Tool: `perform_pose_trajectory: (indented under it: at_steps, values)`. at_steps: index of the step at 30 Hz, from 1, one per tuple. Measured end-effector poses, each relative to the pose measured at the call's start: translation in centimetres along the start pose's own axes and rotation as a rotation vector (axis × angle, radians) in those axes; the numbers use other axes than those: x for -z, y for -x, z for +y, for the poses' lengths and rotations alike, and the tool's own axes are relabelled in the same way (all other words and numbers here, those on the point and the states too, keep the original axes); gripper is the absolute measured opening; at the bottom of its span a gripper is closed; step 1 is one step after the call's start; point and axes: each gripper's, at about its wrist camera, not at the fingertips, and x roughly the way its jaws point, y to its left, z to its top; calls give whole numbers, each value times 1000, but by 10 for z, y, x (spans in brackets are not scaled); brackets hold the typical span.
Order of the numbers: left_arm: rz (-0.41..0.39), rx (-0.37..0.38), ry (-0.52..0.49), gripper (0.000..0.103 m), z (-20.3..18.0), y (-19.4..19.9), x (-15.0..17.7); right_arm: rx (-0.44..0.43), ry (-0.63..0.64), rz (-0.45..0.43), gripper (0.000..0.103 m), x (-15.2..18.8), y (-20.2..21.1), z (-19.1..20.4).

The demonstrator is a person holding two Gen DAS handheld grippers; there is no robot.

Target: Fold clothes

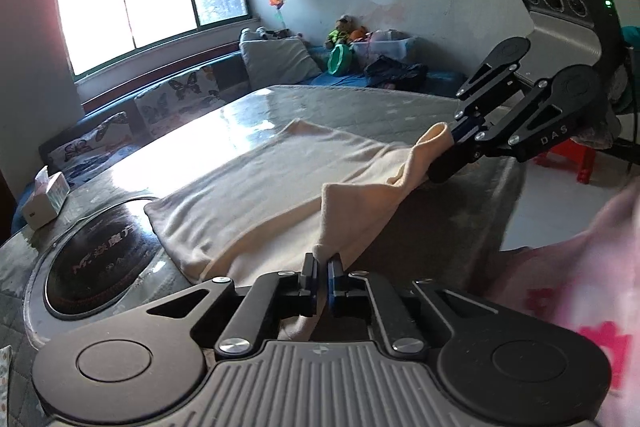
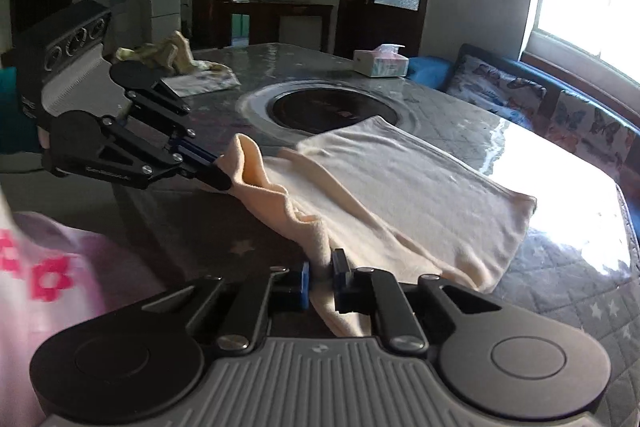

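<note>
Both grippers pinch the near hem of the cloth — first fold just begun.

The left gripper [image 1: 321, 269] is clamped on one near corner of the cream cloth [image 1: 256, 187], the right gripper [image 2: 320, 273] on the other; that edge is lifted off the table [image 1: 360, 119] while the far part lies flat beside the round cooktop [image 2: 332, 111]. Folding over remains. Both grippers tilt downward, side by side — a pink sleeve [image 2: 44, 267] shows near.
</note>
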Motion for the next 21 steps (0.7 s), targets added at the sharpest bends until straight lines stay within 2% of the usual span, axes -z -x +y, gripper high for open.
perform_pose_trajectory:
  at_steps: [5,9,16,21]
  values:
    - [0,25,-30,5,-4,12,-12,-15,-29,6,9,-10,24,-3]
    - [-9,-1,-49,5,7,2,-30,0,-49,-8,9,-24,22,-19]
    - [-17,-60,-62,5,50,-36,-63,24,-76,-24,9,-58,-5,-70]
    - [5,-109,-71,5,85,-83,-78,50,-92,-5,9,-82,-49,-115]
